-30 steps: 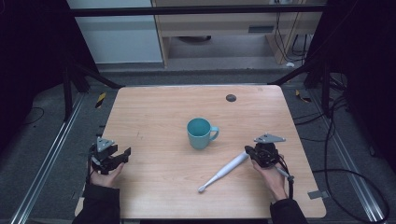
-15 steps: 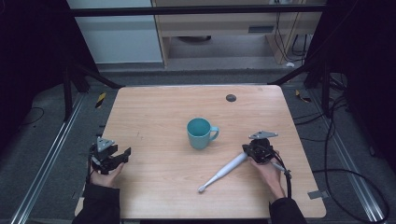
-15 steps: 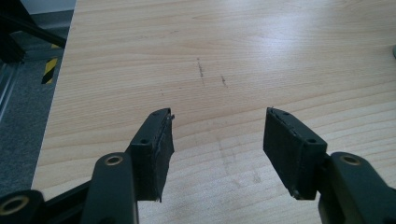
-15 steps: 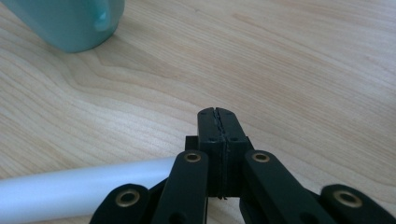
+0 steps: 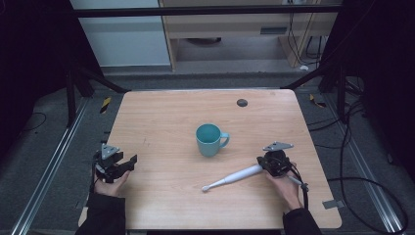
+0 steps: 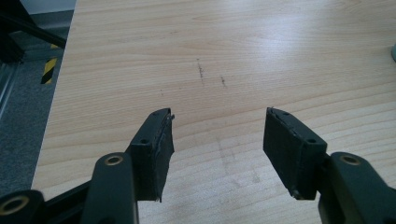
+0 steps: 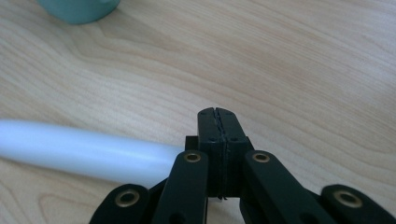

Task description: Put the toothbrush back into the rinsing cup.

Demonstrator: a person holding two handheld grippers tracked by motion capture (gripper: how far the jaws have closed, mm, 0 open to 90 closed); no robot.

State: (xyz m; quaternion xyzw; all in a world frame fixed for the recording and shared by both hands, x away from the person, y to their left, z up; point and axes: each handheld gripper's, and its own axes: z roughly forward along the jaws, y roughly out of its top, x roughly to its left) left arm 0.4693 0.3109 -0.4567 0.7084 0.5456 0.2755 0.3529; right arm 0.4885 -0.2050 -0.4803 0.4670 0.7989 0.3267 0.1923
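A light wooden table [image 5: 161, 117] with rounded corners is seen from above, standing on a grey floor [image 5: 49, 161]. A teal mug [image 5: 209, 139] is set upright near the middle of the table, its handle turned to the right. A white, stick-shaped object [image 5: 234, 176] is laid flat on the wood in front of the mug and to its right, slanted, with its small rounded tip toward the table's near edge. A small dark round spot [image 5: 242, 102] is seen near the far edge. Faint dark marks [image 6: 201, 72] are scattered on the wood.
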